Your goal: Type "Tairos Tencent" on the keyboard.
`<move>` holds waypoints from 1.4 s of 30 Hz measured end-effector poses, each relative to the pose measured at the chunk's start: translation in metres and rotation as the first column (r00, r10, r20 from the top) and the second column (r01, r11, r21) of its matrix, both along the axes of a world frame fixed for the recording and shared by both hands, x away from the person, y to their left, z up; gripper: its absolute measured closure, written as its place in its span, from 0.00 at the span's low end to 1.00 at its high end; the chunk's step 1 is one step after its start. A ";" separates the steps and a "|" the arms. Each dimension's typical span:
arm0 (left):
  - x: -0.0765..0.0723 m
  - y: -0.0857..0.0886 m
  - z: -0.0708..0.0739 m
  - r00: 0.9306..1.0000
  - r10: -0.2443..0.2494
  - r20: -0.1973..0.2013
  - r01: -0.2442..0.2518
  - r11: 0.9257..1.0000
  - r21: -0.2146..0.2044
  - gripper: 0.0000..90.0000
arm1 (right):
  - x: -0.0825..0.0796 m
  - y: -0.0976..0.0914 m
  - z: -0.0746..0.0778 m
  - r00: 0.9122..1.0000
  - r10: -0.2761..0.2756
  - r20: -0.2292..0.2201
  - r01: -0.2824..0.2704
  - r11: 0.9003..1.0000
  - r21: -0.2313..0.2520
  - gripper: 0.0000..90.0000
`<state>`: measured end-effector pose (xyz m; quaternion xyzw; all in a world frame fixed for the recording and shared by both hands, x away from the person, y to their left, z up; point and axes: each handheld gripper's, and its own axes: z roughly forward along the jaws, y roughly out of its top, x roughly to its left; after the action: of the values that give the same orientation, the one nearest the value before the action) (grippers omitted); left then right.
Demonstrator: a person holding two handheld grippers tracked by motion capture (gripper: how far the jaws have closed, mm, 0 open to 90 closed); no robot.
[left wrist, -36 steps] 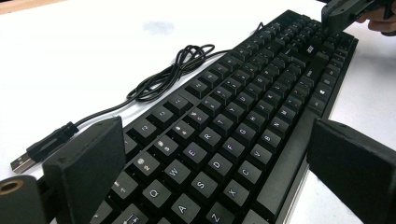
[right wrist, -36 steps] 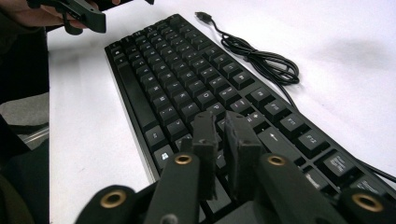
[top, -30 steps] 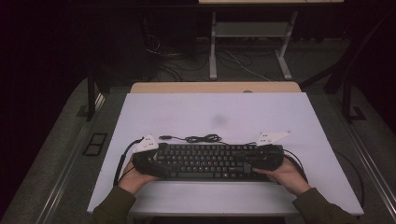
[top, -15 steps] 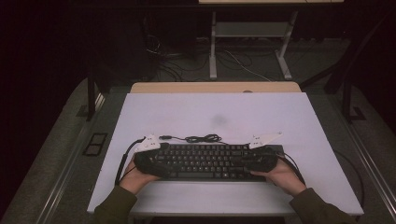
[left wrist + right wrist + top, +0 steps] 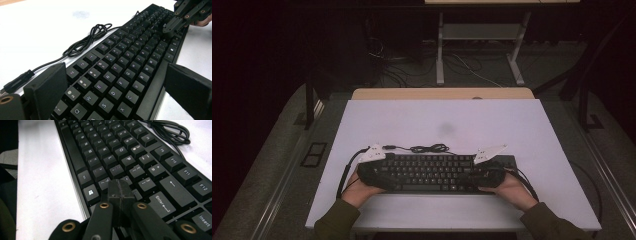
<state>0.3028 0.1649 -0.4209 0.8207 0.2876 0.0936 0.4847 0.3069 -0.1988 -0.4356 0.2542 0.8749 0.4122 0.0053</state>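
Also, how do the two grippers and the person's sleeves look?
Each gripper has black jaws with flat pads; brass-coloured rivets mark the linkage of the right gripper. The left gripper has broad, square pads. A pale three-cornered plate sits on top of each, and a black cable trails back. The sleeves are olive green.

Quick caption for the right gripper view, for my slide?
Right gripper, fingers shut, tip resting on the keyboard near its Enter key.

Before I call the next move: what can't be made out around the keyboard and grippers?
- Right gripper: shut tips hide the keyboard keys beneath, right gripper view.
- Left gripper: frame edge crops its open jaws, left gripper view.
- Key legends: too small, high view.
- Cable plug end: too small.
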 end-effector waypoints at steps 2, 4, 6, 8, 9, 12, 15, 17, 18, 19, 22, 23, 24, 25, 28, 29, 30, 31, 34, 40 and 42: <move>0.000 0.000 0.000 1.000 -0.001 -0.002 0.001 1.000 0.002 0.05 | 0.000 0.001 -0.001 1.000 0.003 -0.003 -0.003 1.000 -0.006 0.99; 0.000 0.000 0.000 1.000 -0.002 0.001 0.002 1.000 0.001 0.05 | 0.000 0.001 -0.001 1.000 0.004 -0.003 -0.004 1.000 -0.007 0.99; 0.001 -0.001 0.000 1.000 -0.002 0.002 0.002 1.000 0.000 0.05 | -0.001 0.001 -0.001 1.000 0.006 -0.003 -0.006 1.000 -0.009 0.99; 0.001 -0.001 0.000 1.000 0.000 0.001 0.000 1.000 -0.004 0.05 | 0.000 0.001 -0.001 1.000 0.007 -0.001 -0.007 1.000 -0.010 0.99; 0.000 -0.002 0.000 1.000 0.001 0.000 -0.001 1.000 -0.004 0.05 | -0.001 0.001 -0.001 1.000 0.007 -0.001 -0.007 1.000 -0.013 0.99; 0.001 -0.002 0.001 1.000 0.000 -0.002 0.000 1.000 -0.002 0.06 | -0.001 0.002 -0.003 1.000 0.010 -0.001 -0.010 1.000 -0.026 0.99; 0.001 -0.003 0.001 1.000 0.000 -0.003 0.000 1.000 -0.002 0.06 | -0.001 0.002 -0.003 1.000 0.011 -0.003 -0.011 1.000 -0.024 0.99; 0.001 -0.003 0.001 1.000 0.002 -0.003 -0.002 1.000 -0.003 0.07 | -0.001 0.002 -0.003 1.000 0.010 -0.003 -0.010 1.000 -0.024 0.99; 0.001 -0.003 0.001 1.000 0.001 -0.003 -0.001 1.000 -0.002 0.07 | -0.001 0.002 -0.003 1.000 0.010 -0.003 -0.010 1.000 -0.024 0.99; 0.002 -0.004 0.001 1.000 0.002 -0.004 -0.002 1.000 -0.001 0.09 | -0.001 0.002 -0.003 1.000 0.011 -0.002 -0.011 1.000 -0.024 0.99; 0.003 -0.005 0.002 1.000 0.004 -0.006 -0.004 1.000 0.001 0.13 | -0.001 0.001 -0.003 1.000 0.010 -0.003 -0.010 1.000 -0.022 0.99; 0.004 -0.005 0.002 1.000 0.003 -0.007 -0.003 1.000 0.007 0.15 | -0.001 0.001 -0.003 1.000 0.010 -0.003 -0.010 1.000 -0.022 0.99; 0.004 -0.005 0.002 1.000 0.002 -0.005 -0.002 1.000 0.005 0.15 | -0.001 0.001 -0.003 1.000 0.010 -0.003 -0.010 1.000 -0.022 0.99; 0.005 -0.006 0.002 1.000 0.002 -0.008 -0.002 1.000 0.003 0.16 | -0.001 0.002 -0.003 1.000 0.010 -0.003 -0.010 1.000 -0.023 0.99; 0.007 -0.007 0.002 1.000 -0.007 -0.018 0.007 1.000 0.006 0.21 | -0.001 0.002 -0.003 1.000 0.010 -0.004 -0.010 1.000 -0.023 0.99; 0.008 -0.008 0.002 1.000 -0.009 -0.023 0.009 1.000 0.007 0.23 | -0.001 0.002 -0.003 1.000 0.009 -0.004 -0.010 1.000 -0.022 0.99; 0.008 -0.009 0.002 1.000 -0.015 -0.027 0.016 1.000 0.007 0.26 | -0.001 0.001 -0.003 1.000 0.010 -0.004 -0.010 1.000 -0.022 0.99; 0.009 -0.010 0.002 0.999 -0.018 -0.029 0.018 1.000 0.001 0.30 | -0.001 0.001 -0.003 1.000 0.010 -0.005 -0.010 1.000 -0.022 0.99; 0.011 -0.012 0.002 0.999 -0.032 -0.033 0.032 0.999 0.003 0.41 | -0.001 0.001 -0.003 1.000 0.011 -0.005 -0.011 1.000 -0.022 0.99; 0.017 -0.019 0.000 0.998 -0.046 -0.035 0.046 0.999 0.006 0.70 | -0.001 0.001 -0.003 1.000 0.011 -0.008 -0.011 1.000 -0.022 0.99; 0.018 -0.022 0.001 0.998 -0.049 -0.035 0.049 0.999 0.003 0.74 | -0.001 0.001 -0.003 1.000 0.011 -0.008 -0.011 1.000 -0.022 0.99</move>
<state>0.3211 0.1433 -0.4203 0.8299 0.2755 0.0679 0.4803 0.3063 -0.1975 -0.4387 0.2510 0.8807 0.4017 0.0024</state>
